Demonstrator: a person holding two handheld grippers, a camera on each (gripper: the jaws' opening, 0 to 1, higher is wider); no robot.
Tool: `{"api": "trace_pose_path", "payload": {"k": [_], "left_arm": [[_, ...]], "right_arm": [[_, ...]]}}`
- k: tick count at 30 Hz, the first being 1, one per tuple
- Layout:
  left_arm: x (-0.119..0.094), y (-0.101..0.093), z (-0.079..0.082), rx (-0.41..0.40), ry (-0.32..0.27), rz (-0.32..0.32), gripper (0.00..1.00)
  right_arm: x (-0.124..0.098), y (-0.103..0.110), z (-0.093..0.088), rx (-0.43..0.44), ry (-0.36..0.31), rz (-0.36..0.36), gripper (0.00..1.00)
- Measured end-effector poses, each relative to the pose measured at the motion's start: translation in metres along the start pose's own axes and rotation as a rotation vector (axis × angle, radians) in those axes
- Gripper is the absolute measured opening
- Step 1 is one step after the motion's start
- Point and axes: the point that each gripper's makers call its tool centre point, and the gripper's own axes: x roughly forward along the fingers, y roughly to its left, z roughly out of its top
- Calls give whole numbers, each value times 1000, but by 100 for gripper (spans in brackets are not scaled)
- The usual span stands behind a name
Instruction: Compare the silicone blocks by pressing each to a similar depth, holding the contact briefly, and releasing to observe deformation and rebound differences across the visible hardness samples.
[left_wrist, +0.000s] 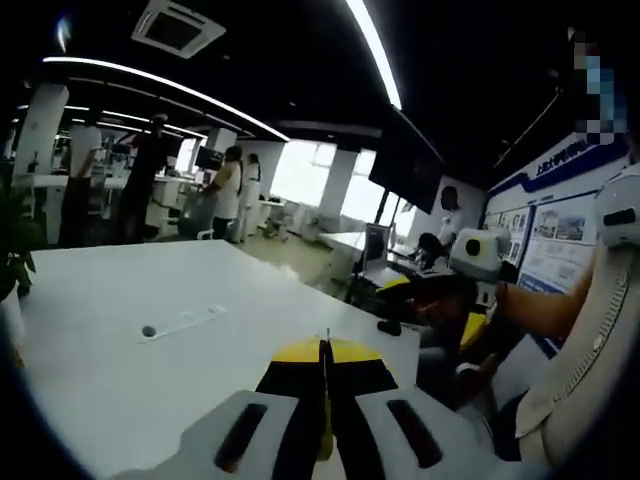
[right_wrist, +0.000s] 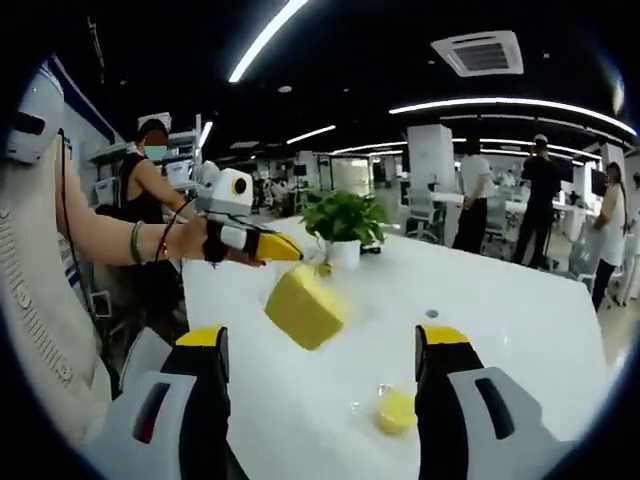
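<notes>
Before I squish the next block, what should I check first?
1. Right gripper open: ok, jaws wide apart.
2. Left gripper open: not ok, jaws together.
3. Yellow block flat on the table: not ok, it is tilted.
4. Left gripper touching the yellow block: cannot tell.
5. Small yellow piece in front of the right gripper: ok, low between its jaws.

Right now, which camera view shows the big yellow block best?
The right gripper view: the big yellow block appears there tilted above the white table, ahead of the open right gripper. The left gripper view has the shut left gripper and the table, not the block.
</notes>
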Motion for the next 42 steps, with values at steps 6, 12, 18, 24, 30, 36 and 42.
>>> {"api": "trace_pose_path", "payload": {"k": [6, 12, 18, 24, 30, 36, 42], "left_arm": [[4, -15, 4, 31, 21, -66, 0], [8, -24, 9, 58, 29, -98, 0], [16, -34, 6, 81, 59, -145, 0], [20, -42, 8, 98, 68, -174, 0], [22, -49, 13, 116, 70, -212, 0], [20, -57, 12, 97, 81, -252, 0], [15, -68, 14, 121, 86, -276, 0]], "right_arm": [[27, 12, 6, -100, 54, 102, 71], [49, 16, 2, -126, 99, 180, 73], [73, 15, -10, -167, 159, 250, 71], [83, 20, -21, -168, 193, 310, 64], [87, 28, -25, -202, 188, 366, 47], [82, 34, -18, -224, 141, 396, 34], [75, 42, -14, -226, 127, 398, 21]]}}
